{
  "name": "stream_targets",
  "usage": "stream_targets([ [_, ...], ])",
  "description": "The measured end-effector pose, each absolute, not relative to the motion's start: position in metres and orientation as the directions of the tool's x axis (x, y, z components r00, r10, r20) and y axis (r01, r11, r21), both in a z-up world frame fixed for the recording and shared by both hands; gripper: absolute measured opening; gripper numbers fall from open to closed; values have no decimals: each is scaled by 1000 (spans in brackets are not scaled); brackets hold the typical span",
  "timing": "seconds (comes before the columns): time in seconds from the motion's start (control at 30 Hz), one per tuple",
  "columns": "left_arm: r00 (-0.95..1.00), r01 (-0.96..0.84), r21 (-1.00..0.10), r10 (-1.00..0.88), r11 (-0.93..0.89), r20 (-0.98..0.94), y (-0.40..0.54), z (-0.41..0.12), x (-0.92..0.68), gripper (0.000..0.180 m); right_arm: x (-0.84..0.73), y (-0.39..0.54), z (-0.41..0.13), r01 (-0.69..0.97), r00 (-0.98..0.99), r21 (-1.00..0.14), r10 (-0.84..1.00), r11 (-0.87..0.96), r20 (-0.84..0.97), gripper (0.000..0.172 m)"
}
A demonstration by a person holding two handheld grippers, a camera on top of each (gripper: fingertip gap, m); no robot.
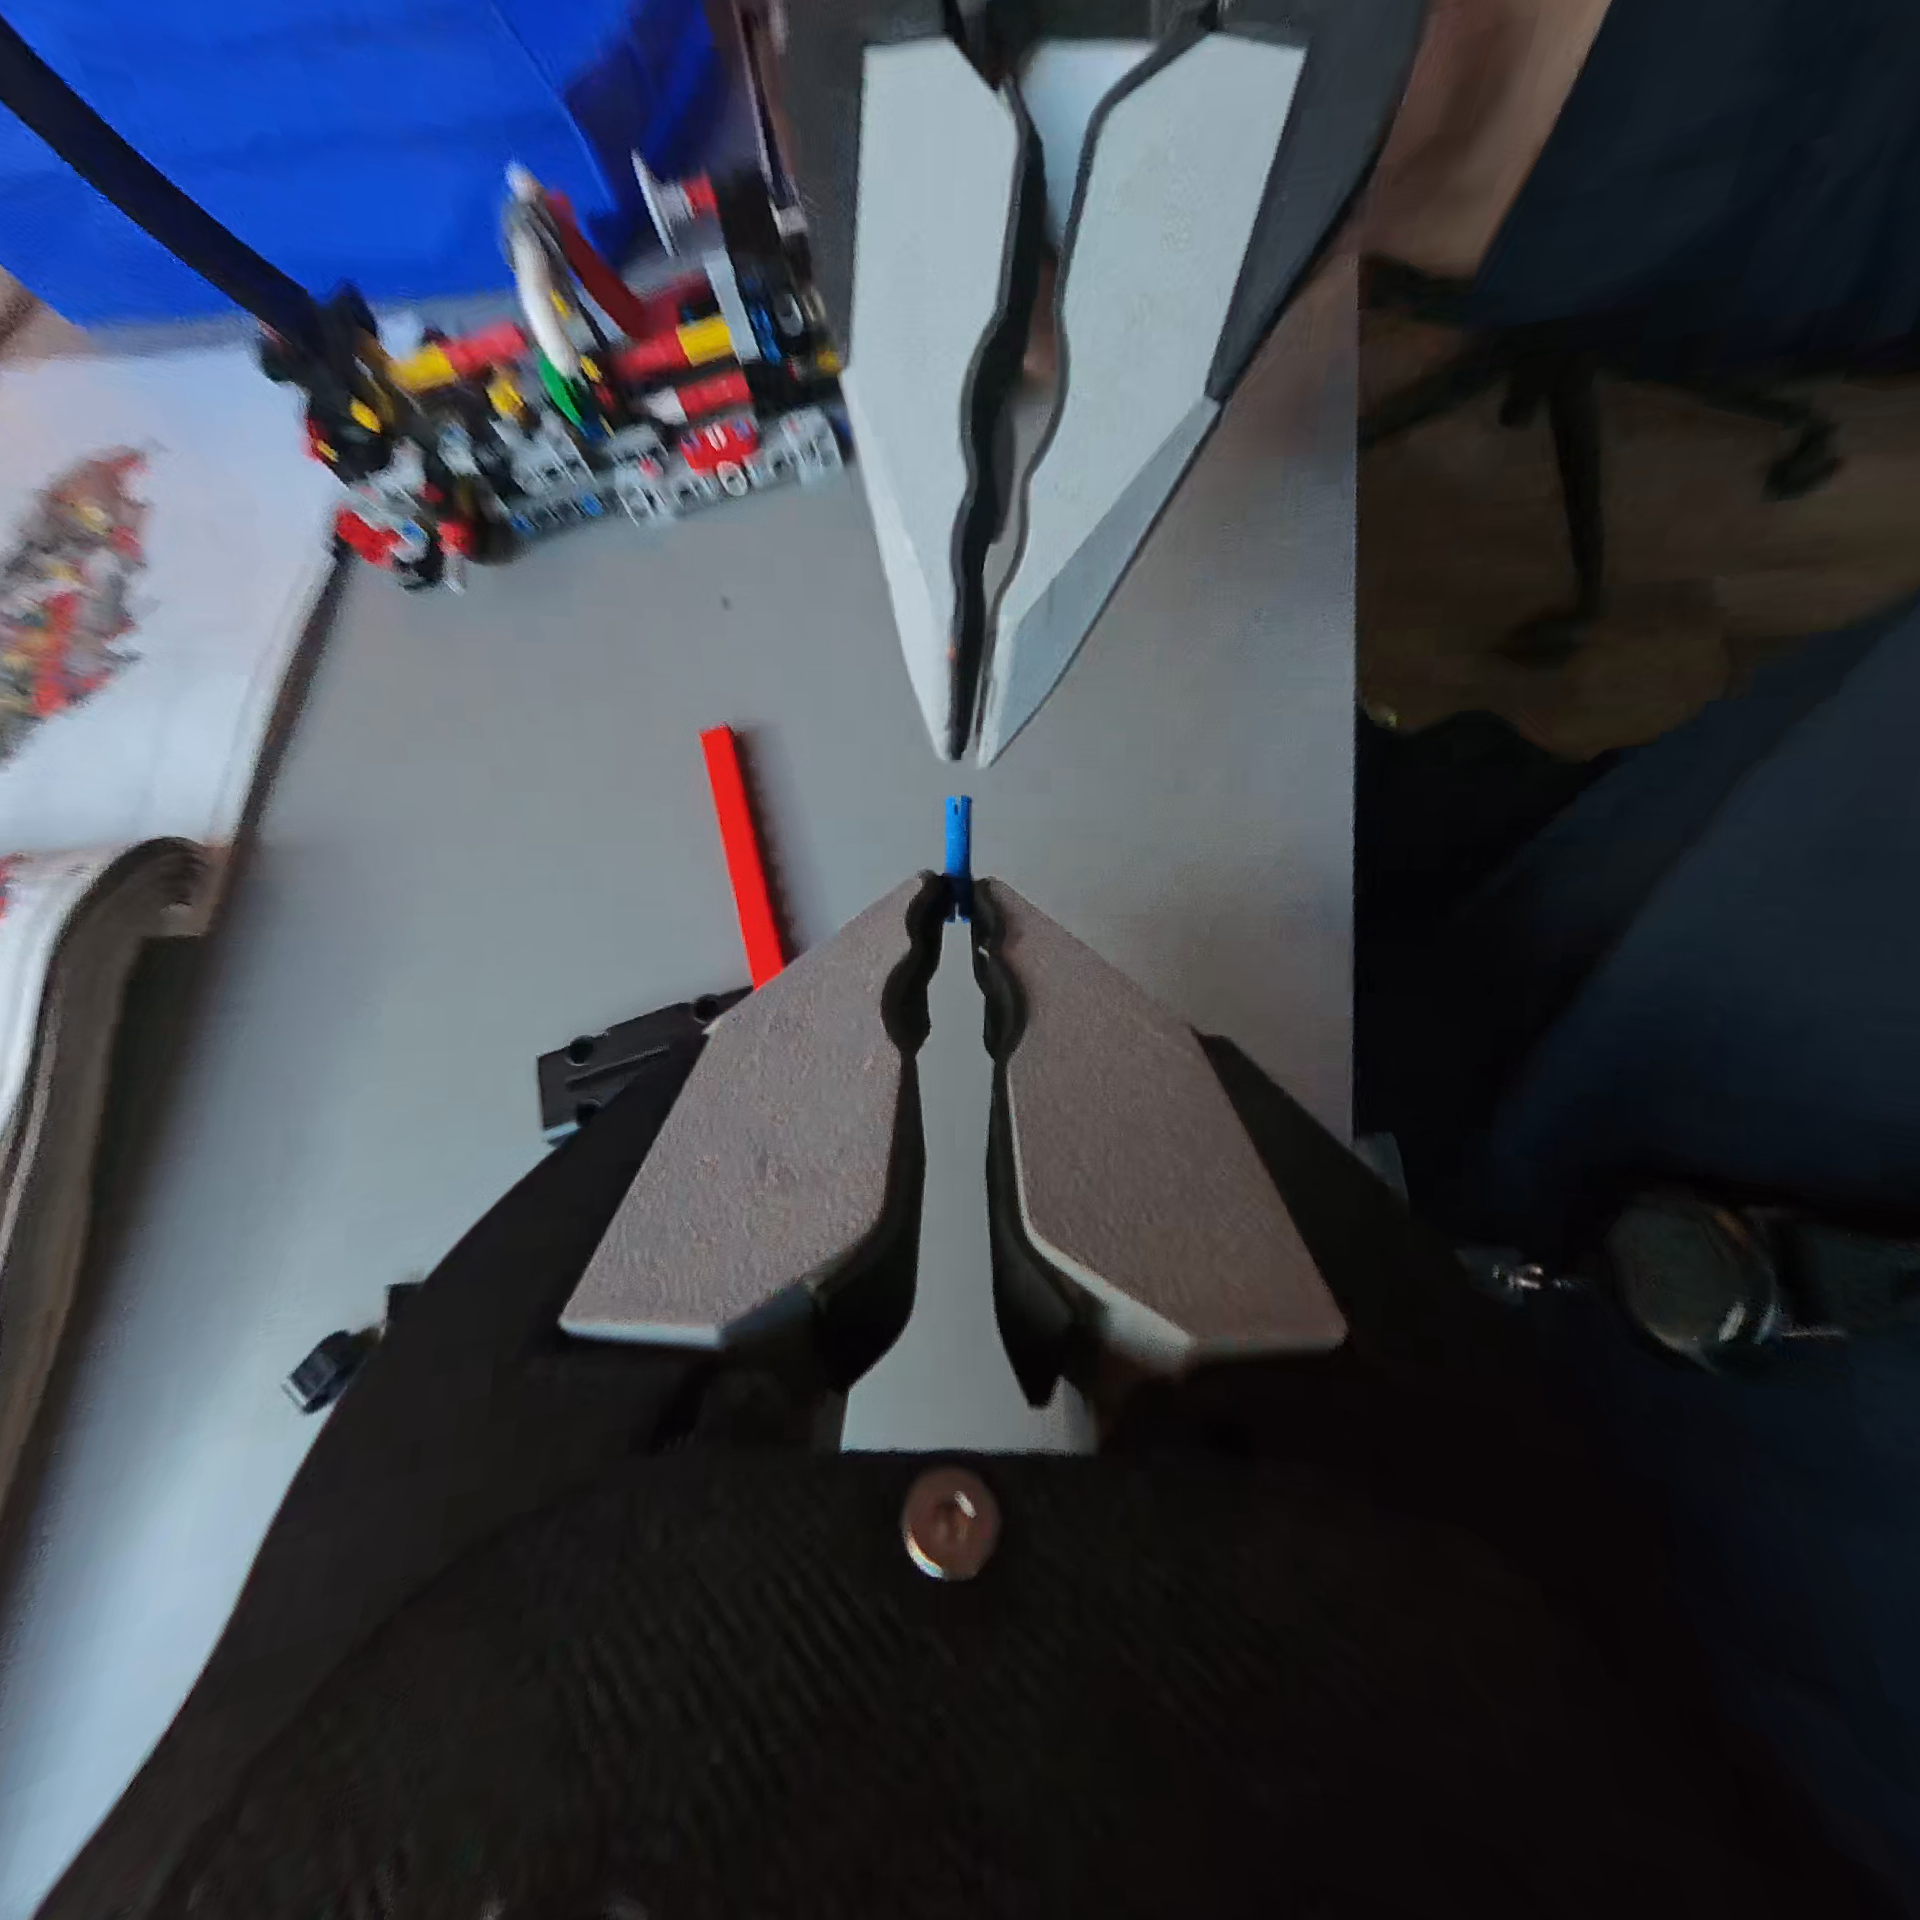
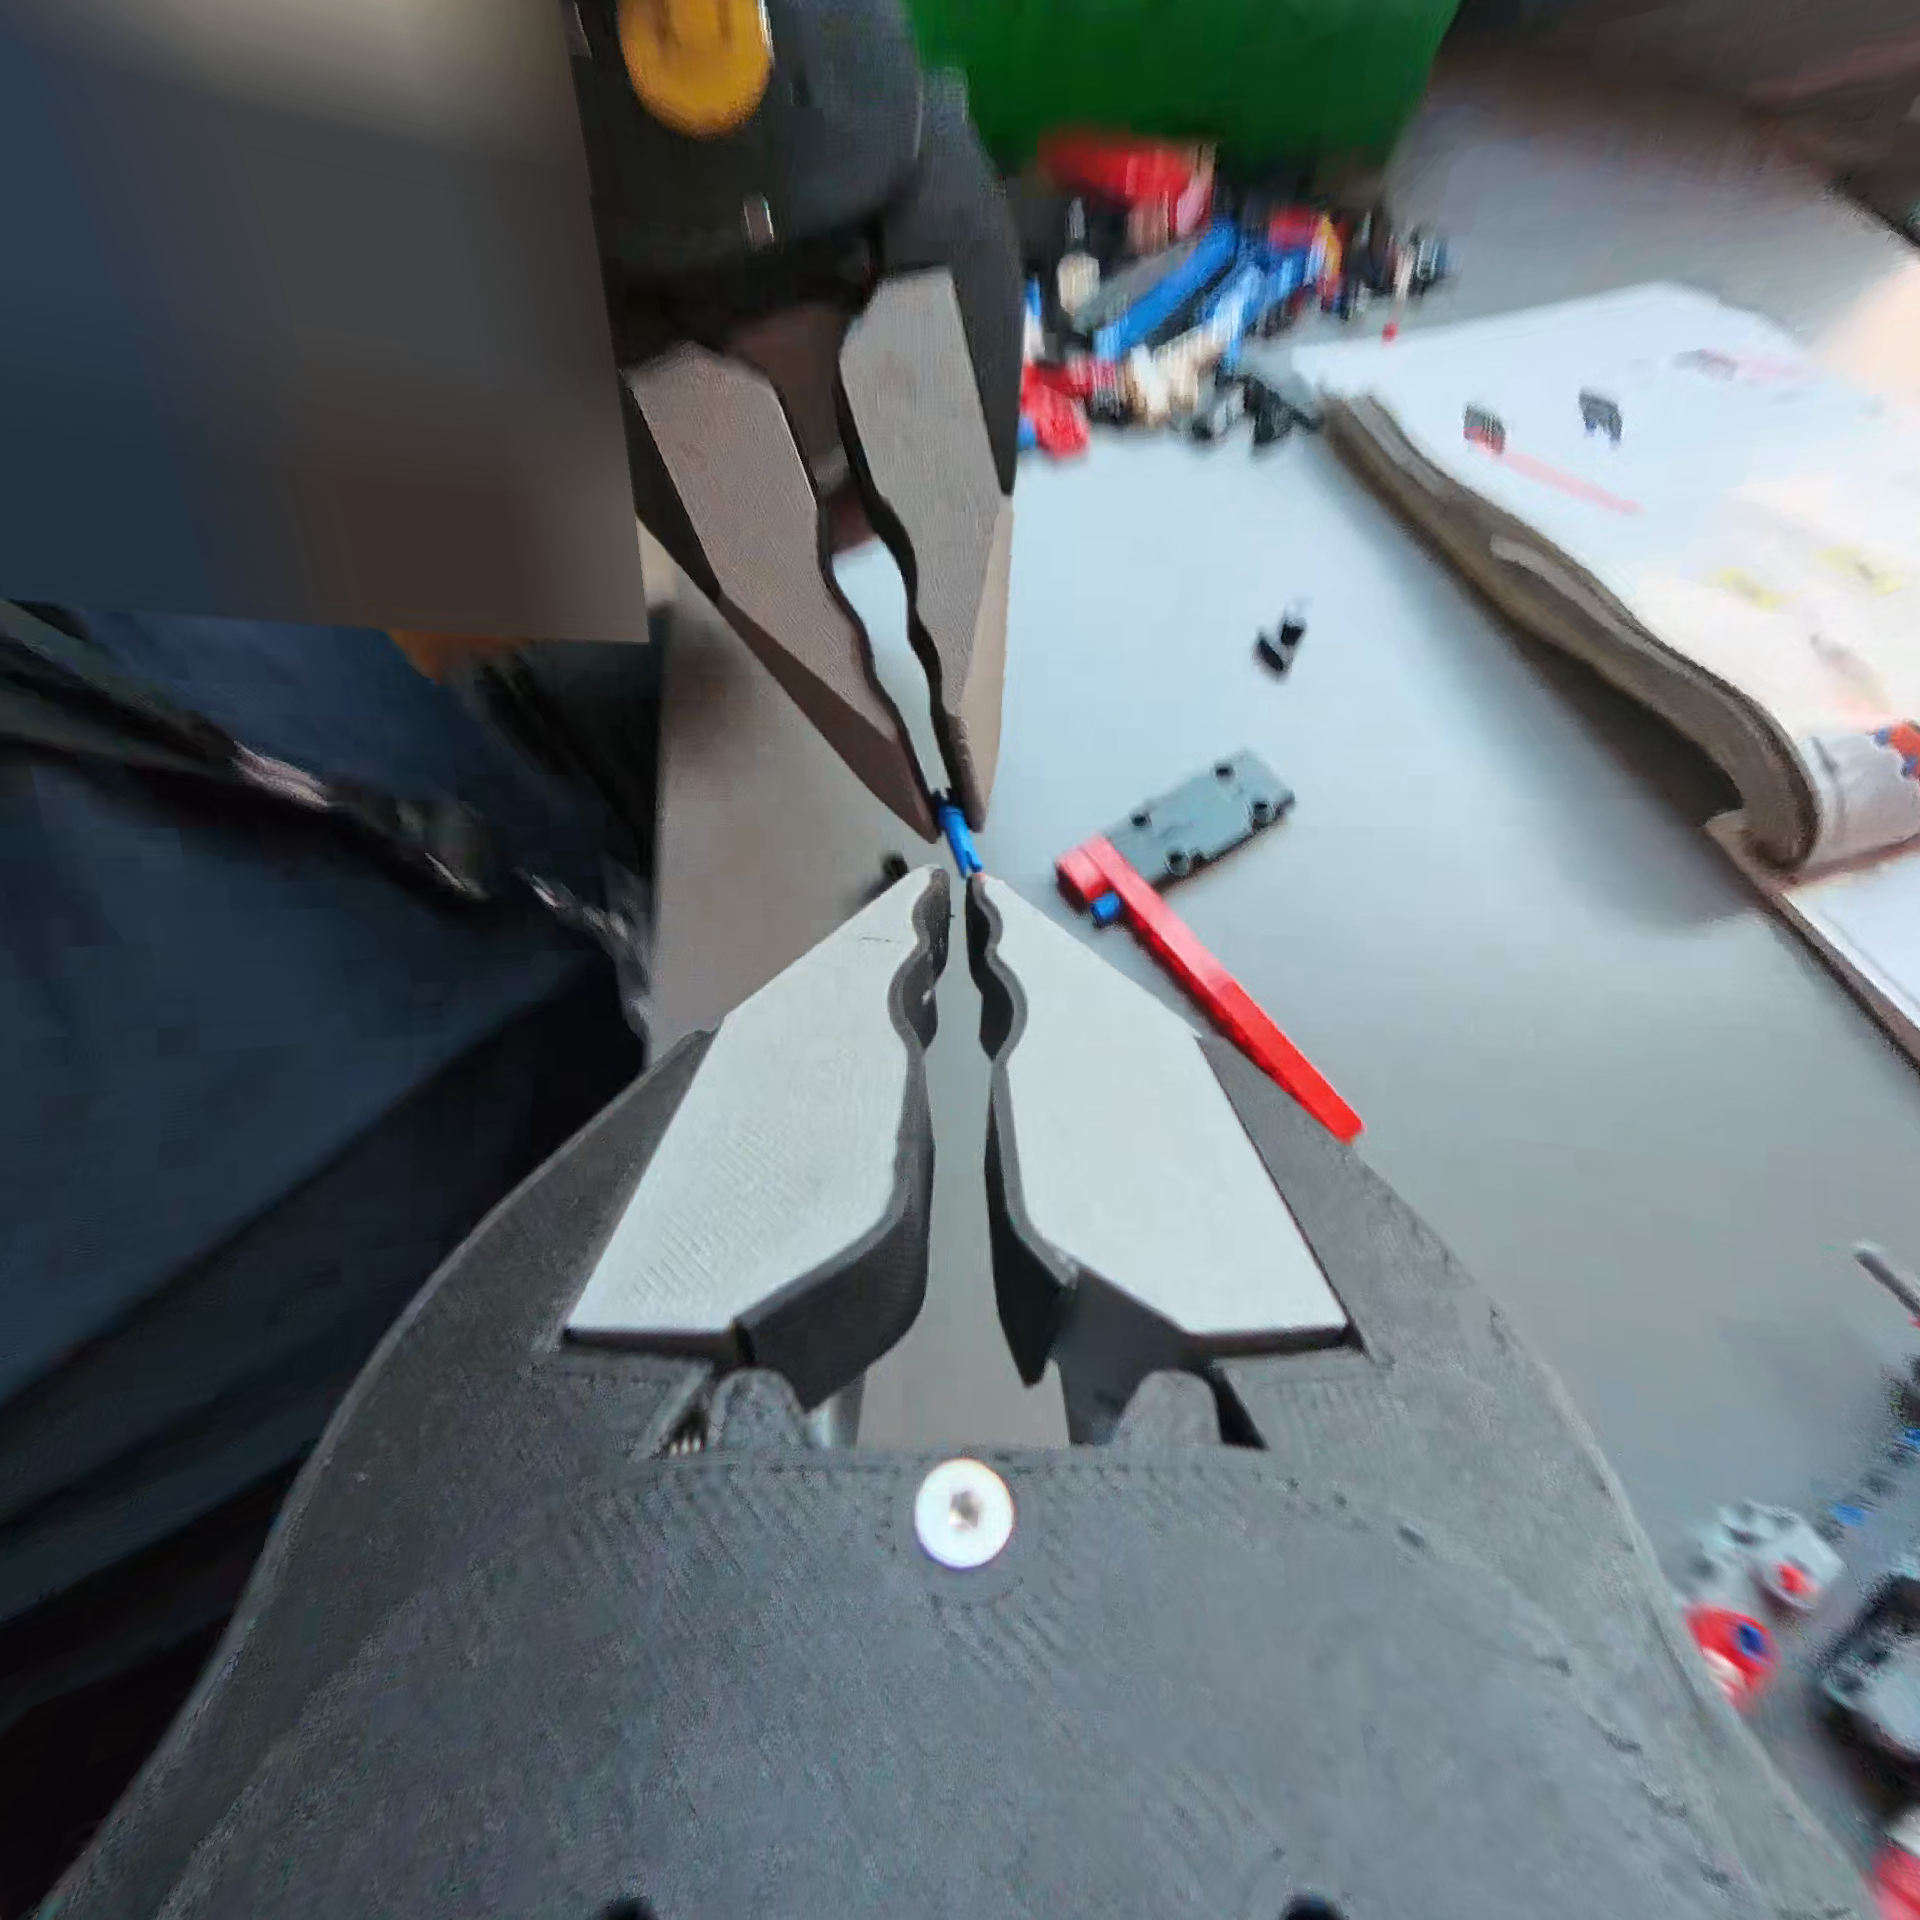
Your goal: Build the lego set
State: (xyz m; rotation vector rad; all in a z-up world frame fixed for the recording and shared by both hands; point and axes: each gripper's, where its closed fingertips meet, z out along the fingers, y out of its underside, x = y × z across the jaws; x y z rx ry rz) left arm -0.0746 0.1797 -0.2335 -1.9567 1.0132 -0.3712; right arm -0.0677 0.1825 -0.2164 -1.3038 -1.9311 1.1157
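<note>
1. While the left gripper [image 1: 958, 902] hangs over the grey table [image 1: 520, 831], its two brown-faced fingers are nipped onto a small blue pin [image 1: 956, 847], with most of the pin jutting out past the tips.
2. The pin is held clear of the table – the right wrist view shows it [image 2: 958, 831] caught at one end between the brown tips, slanting toward the right gripper [image 2: 958, 883].
3. The right gripper points straight at the pin from the opposite side; its pale grey fingers [image 1: 925, 582] are pressed nearly together at the tips. Whether anything sits between them I cannot make out, though one tip seems just to meet the pin's free end.
4. Beside the pin, on the table, lies a long red beam [image 1: 743, 852], flat and well clear of both grippers. The right wrist view shows a short red piece crossing one end of it, with a second blue pin [image 2: 1107, 911] stuck in there.
5. Just beyond that end of the beam lies a dark grey plate with holes [image 2: 1205, 816].
6. Farther from the pin – across the table – sits a jumbled heap of coloured building parts [image 1: 623, 416], and off to one side an open instruction book [image 2: 1621, 582].
7. On the pin's other side, past the table edge, is a person in dark blue clothing [image 1: 1662, 935].
</note>
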Motion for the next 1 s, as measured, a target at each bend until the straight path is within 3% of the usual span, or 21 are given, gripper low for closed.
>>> stream_targets([
  [0.1, 637, -395, -898, -763, -196, -114, 174, -207, -76, 3, -65, 174, -185, 344, -423, -939, 889, -25, -178, 11],
  [0.2, 628, -308, -947, -767, -90, -131, 168, -182, -73, 2, -64, 168, -174, 292, -465, -955, 864, -58, -194, 9],
  [0.43, 614, -279, -960, -771, -11, -170, 161, -167, -67, 2, -74, 159, -158, 235, -459, -972, 884, 25, -88, 8],
  [1.0, 635, -372, -928, -721, 29, -277, 161, -170, -71, 2, -81, 154, -166, 285, -432, -928, 896, 240, 99, 2],
])
